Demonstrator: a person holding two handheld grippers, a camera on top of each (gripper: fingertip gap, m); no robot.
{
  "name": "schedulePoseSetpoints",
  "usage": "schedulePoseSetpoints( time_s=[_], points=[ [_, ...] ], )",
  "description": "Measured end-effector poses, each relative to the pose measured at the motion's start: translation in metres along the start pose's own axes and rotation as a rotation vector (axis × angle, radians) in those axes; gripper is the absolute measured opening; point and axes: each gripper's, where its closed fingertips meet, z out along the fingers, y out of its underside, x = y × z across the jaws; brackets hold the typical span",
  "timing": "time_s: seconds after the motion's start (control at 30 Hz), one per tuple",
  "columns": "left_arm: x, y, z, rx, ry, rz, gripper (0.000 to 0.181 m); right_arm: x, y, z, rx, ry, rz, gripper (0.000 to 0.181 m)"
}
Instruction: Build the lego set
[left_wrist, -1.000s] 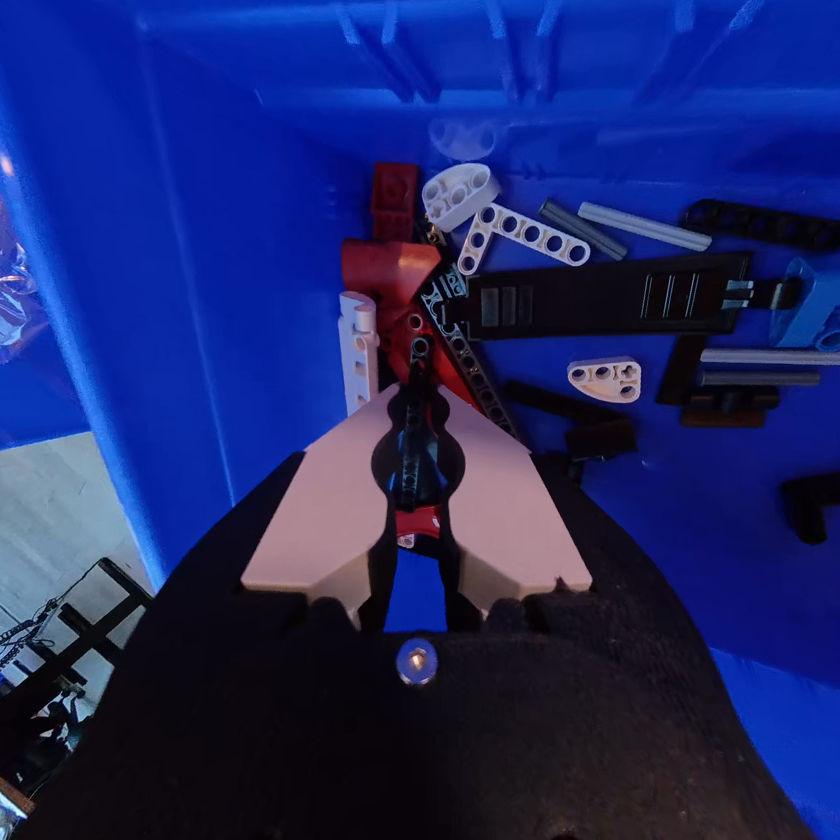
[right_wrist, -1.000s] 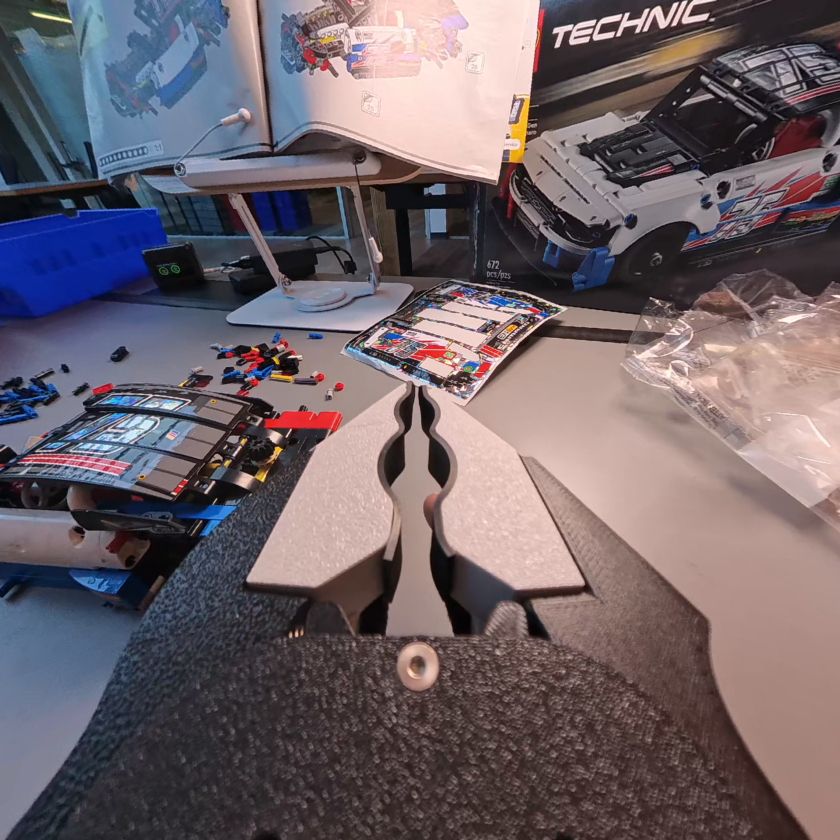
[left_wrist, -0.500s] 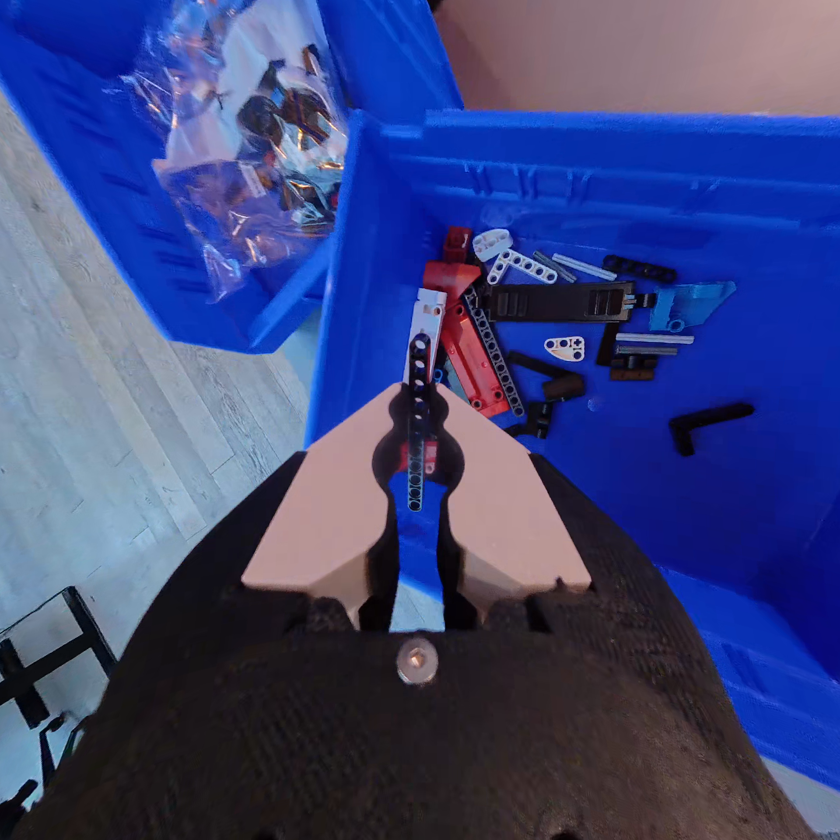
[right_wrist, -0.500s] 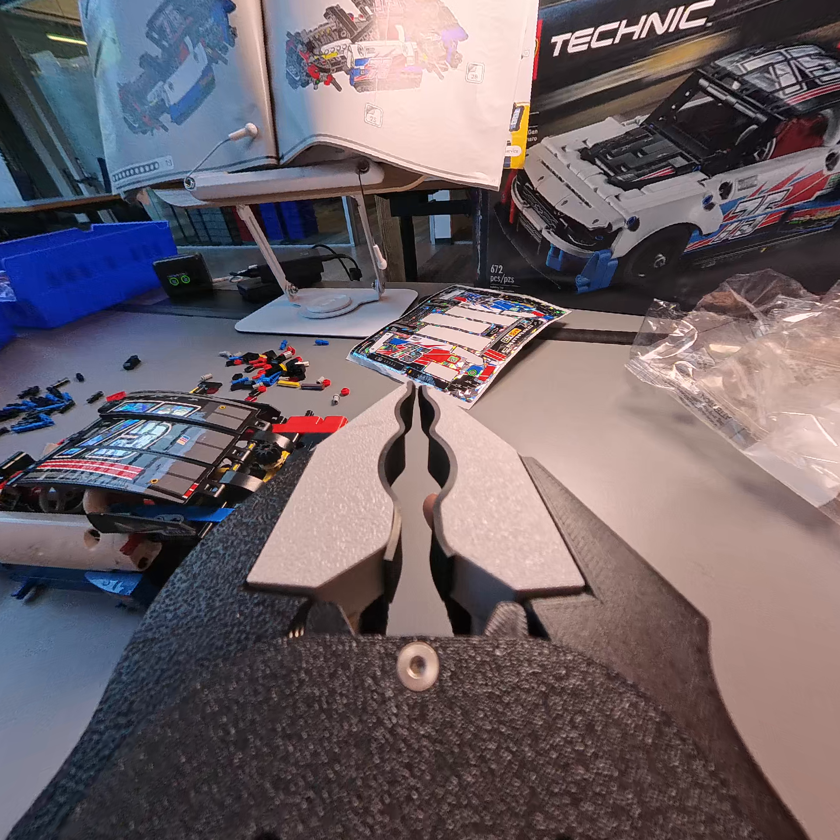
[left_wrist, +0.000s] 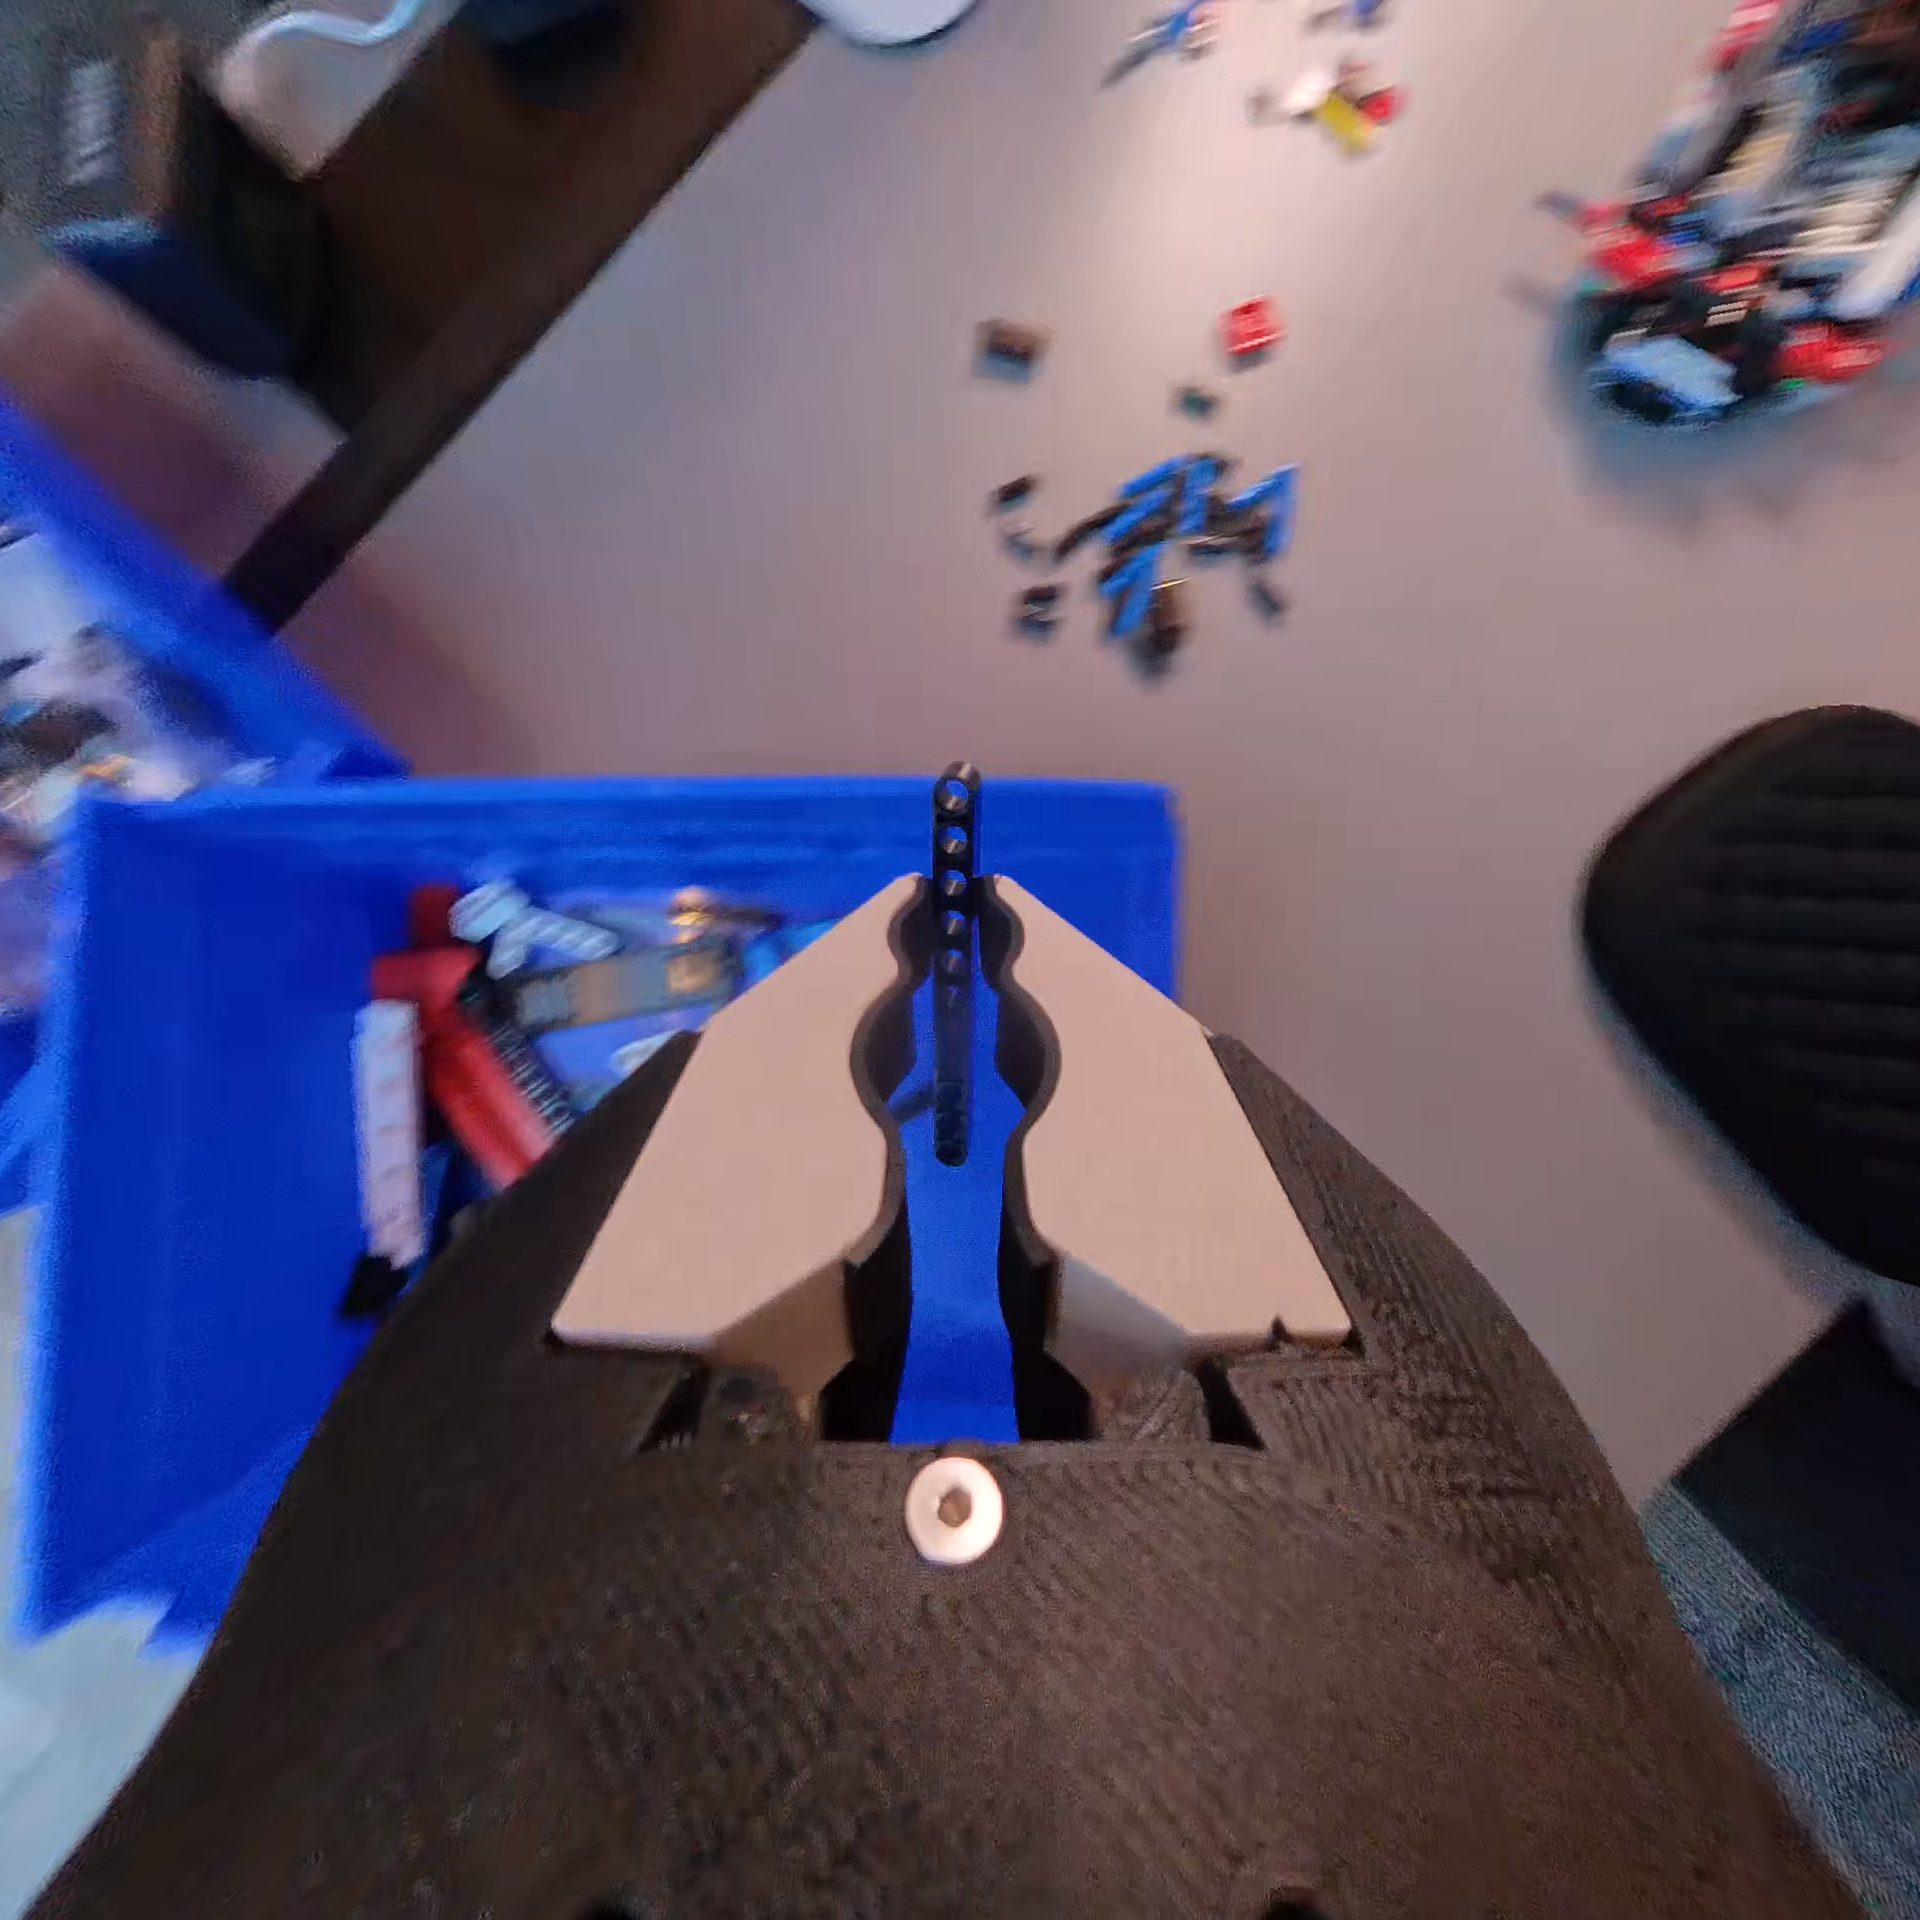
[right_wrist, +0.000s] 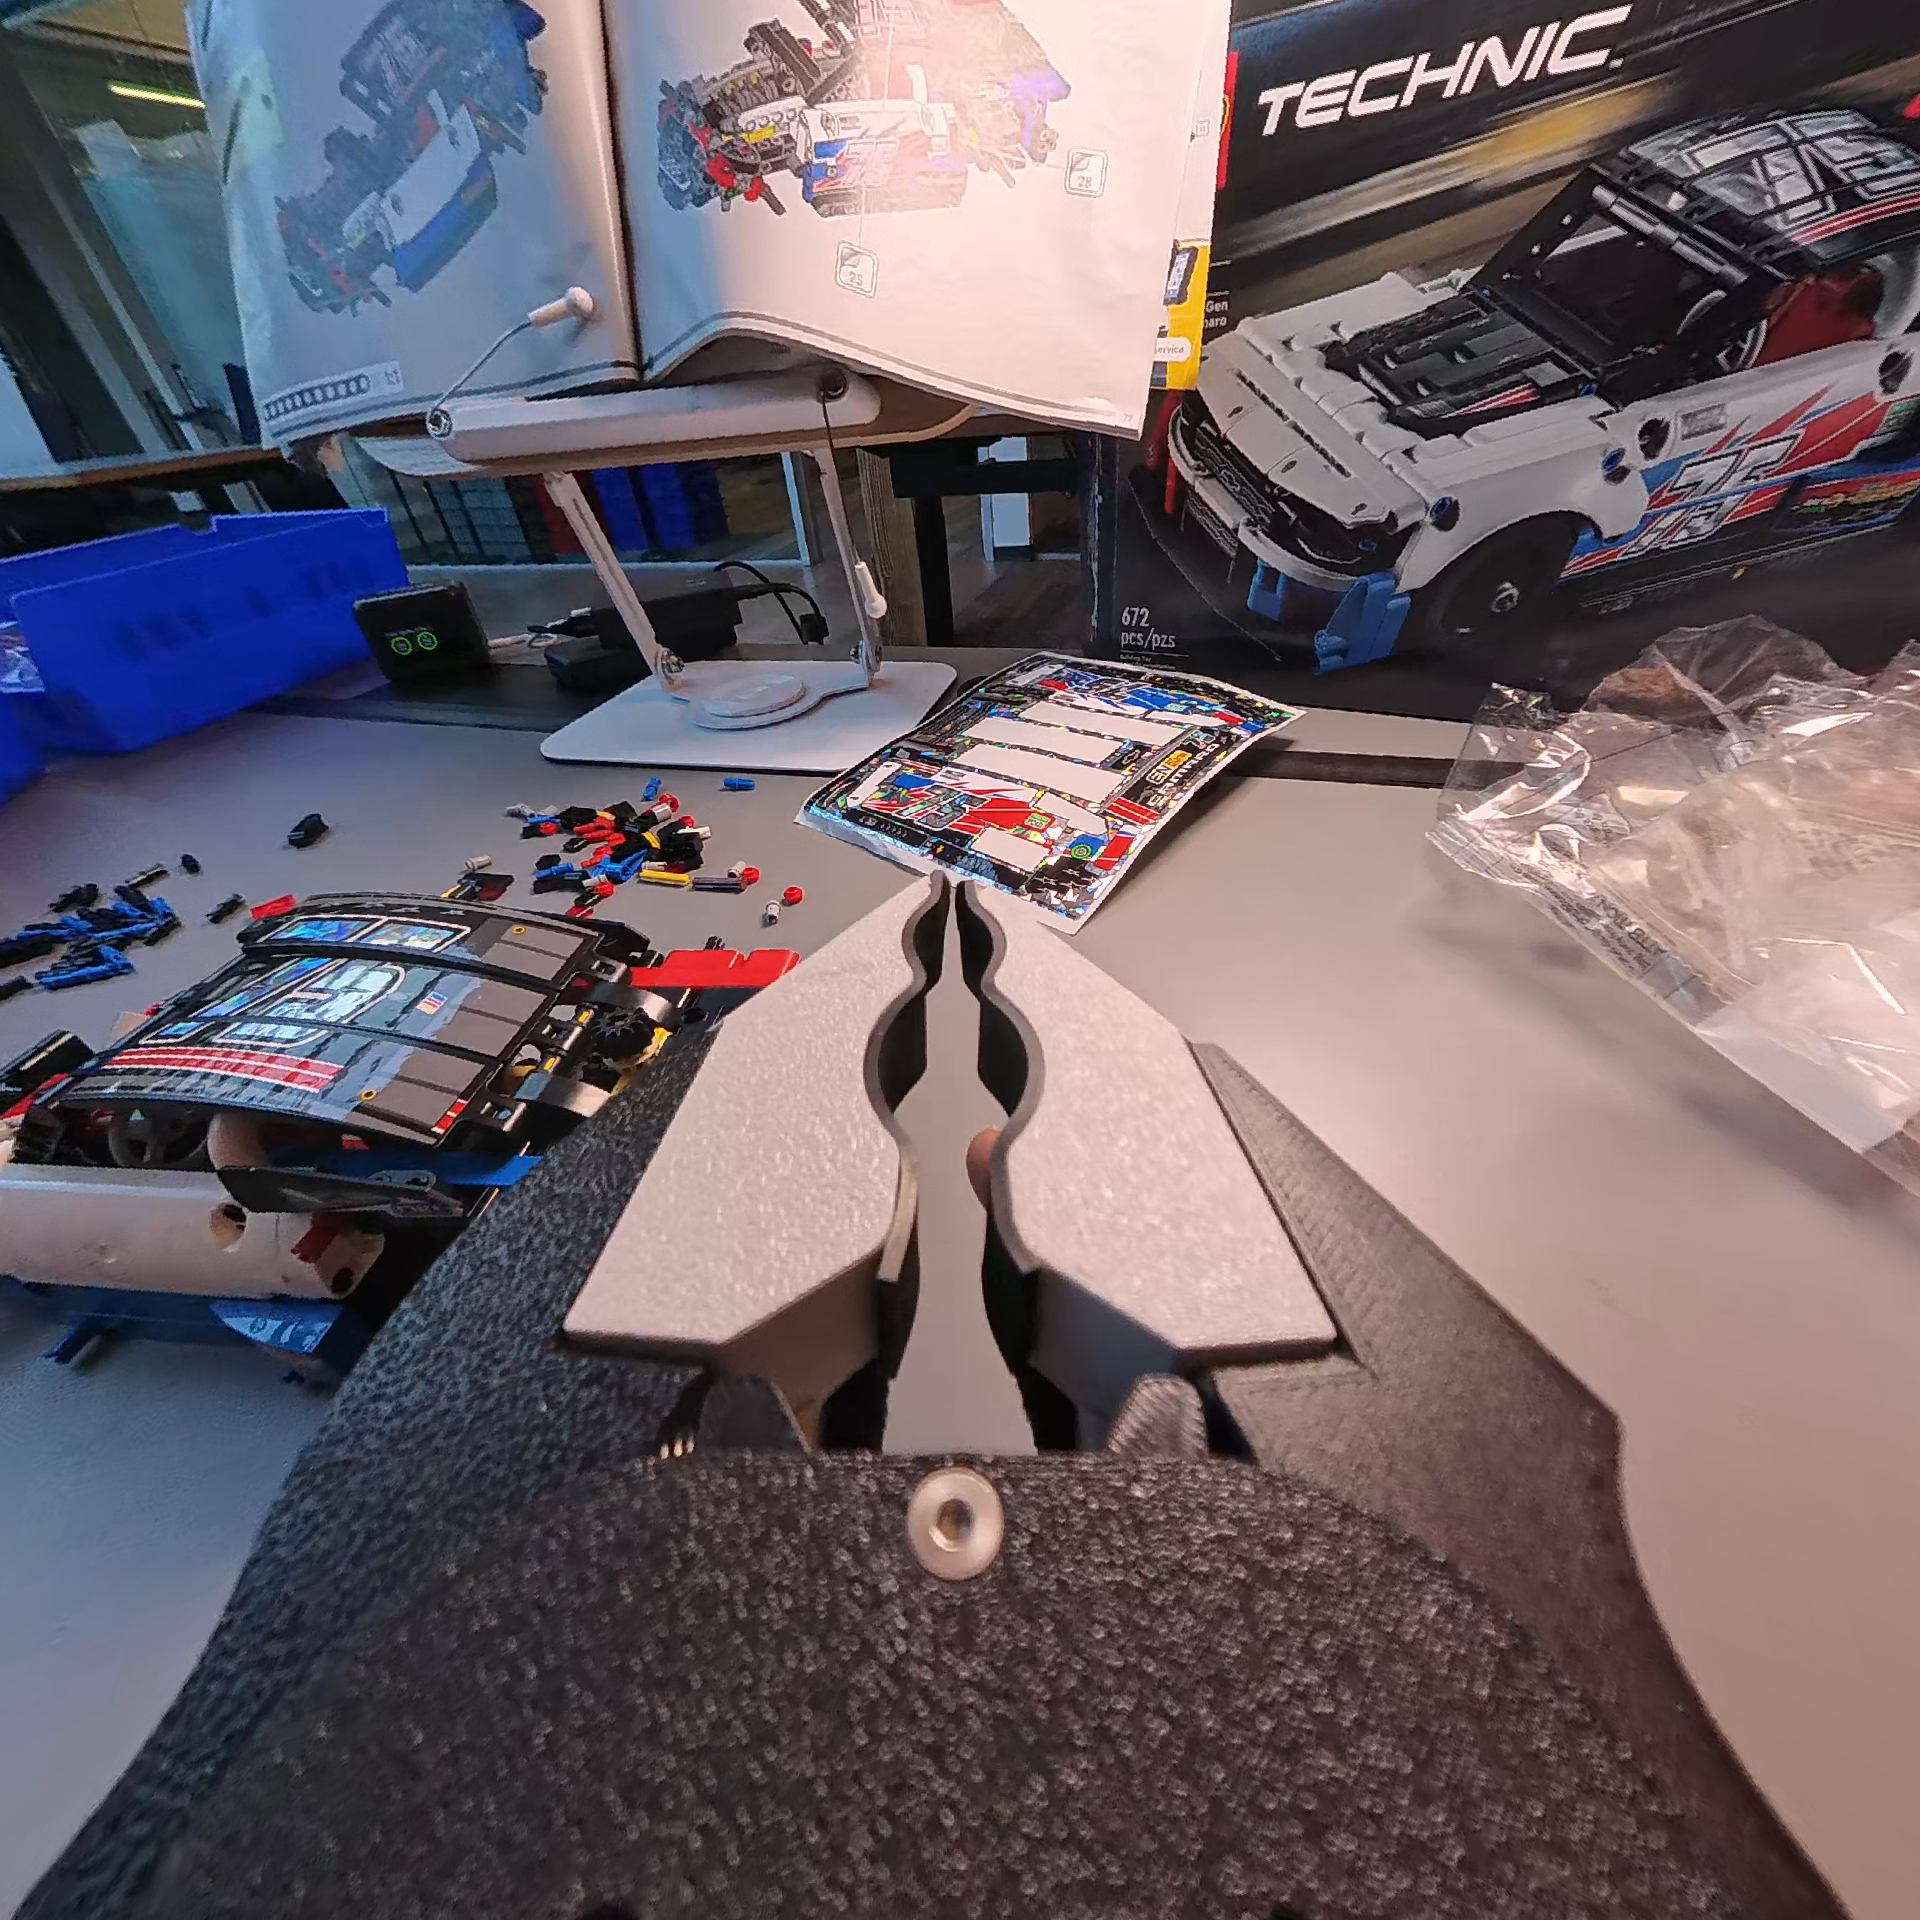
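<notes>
Left gripper clamped on black holed beam above blue bin, right gripper closed, empty, beside half-built car.

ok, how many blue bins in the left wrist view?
2. One blue bin below the left gripper holds loose parts; the second bin sits at the far left edge, blurred. Others may lie out of frame.

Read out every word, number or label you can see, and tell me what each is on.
I won't repeat writing; these bear it.
Car box: large white word, small print lower left.
Open booklet: small boxed numbers.
Sticker sheet: numbers, tiny logos.
Model car: number stickers on roof.
Plastic bag: print too blurred.
Black beam in left gripper: none.
Left wrist view: blurred, nothing legible.
</notes>
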Motion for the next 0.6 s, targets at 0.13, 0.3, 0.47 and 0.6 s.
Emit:
schedulePoseSetpoints(
  time_s=[0.13, 0.3, 0.47, 0.6],
  points=[
    [0.125, -0.023, 0.039, 0.068, 0.265, 0.123, 0.007, 0.001, -0.001, 0.000, 0.005, 0.001, 0.002, 0.000],
    [0.224, -0.038, 0.110, 0.103, 0.422, 0.168, 0.007, -0.001, 0.000, 0.002, 0.003, -0.007, -0.002, 0.000],
    [0.280, -0.063, 0.146, 0.116, 0.471, 0.315, 0.007, 0.000, -0.001, -0.001, 0.007, -0.003, -0.002, 0.000],
    [0.307, -0.077, 0.160, 0.120, 0.462, 0.436, 0.007, 0.003, -0.002, -0.001, 0.012, 0.003, 0.009, 0.000]
  ],
)
